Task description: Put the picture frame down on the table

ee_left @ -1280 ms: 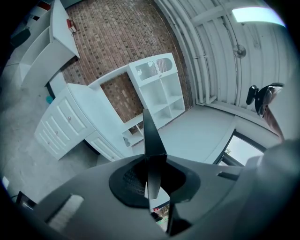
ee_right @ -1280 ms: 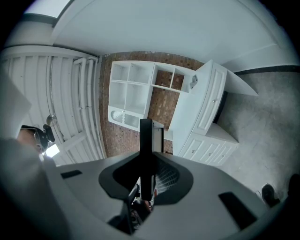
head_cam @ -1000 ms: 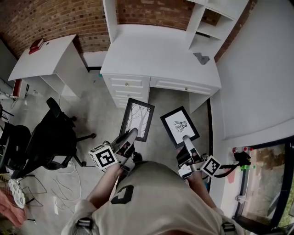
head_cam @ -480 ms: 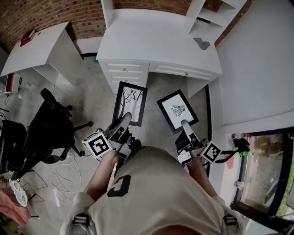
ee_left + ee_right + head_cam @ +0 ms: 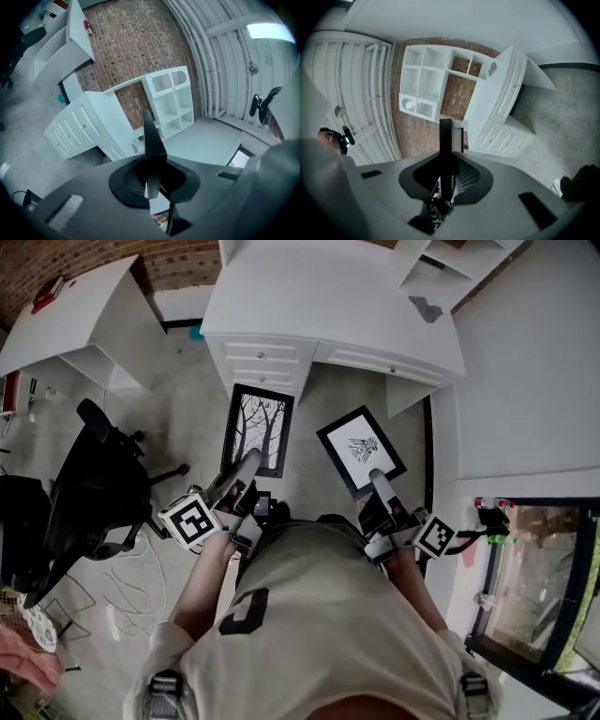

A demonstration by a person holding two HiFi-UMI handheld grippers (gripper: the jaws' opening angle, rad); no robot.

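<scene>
Tree picture frame (image 5: 260, 427) held face-up, long axis toward desk (image 5: 328, 306)

Person: beige short-sleeved T-shirt (image 5: 319, 615) with a dark blocky emblem (image 5: 246, 610) on the left of the chest. Dark straps (image 5: 165, 688) with buckles at both shoulders.
Left tool (image 5: 249, 463): pale grey fingers, black body, white cube (image 5: 192, 521) with black square markers.
Right tool (image 5: 378, 476): same build, with a marker cube (image 5: 435, 536) at its near end.
Gripper views: each housing is smooth grey with a dark oval recess.
</scene>
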